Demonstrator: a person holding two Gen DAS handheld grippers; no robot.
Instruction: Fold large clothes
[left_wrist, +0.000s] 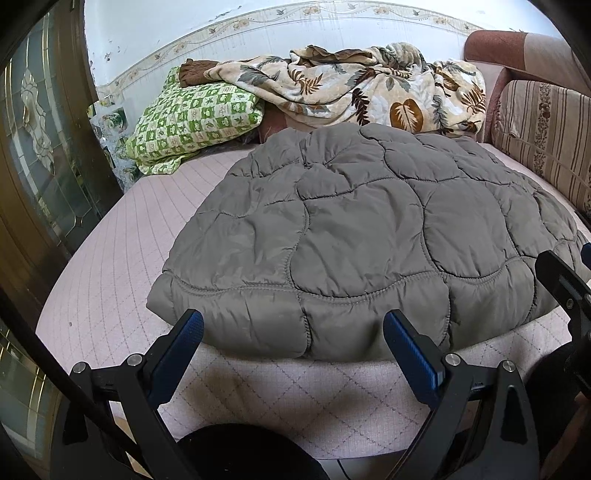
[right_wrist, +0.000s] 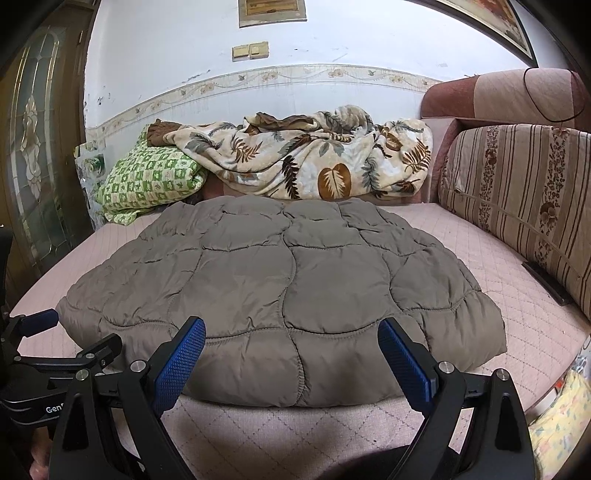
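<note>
The grey quilted jacket (left_wrist: 369, 236) lies flat on the pink bed (left_wrist: 110, 280), its near hem close to the front edge. The left hand-held gripper (left_wrist: 293, 332) and the right hand-held gripper (right_wrist: 291, 339) both hover just before this hem, jaws wide apart, holding nothing. Behind the jacket lie a leaf-patterned blanket (left_wrist: 351, 88) and a green pillow (left_wrist: 192, 118).
</note>
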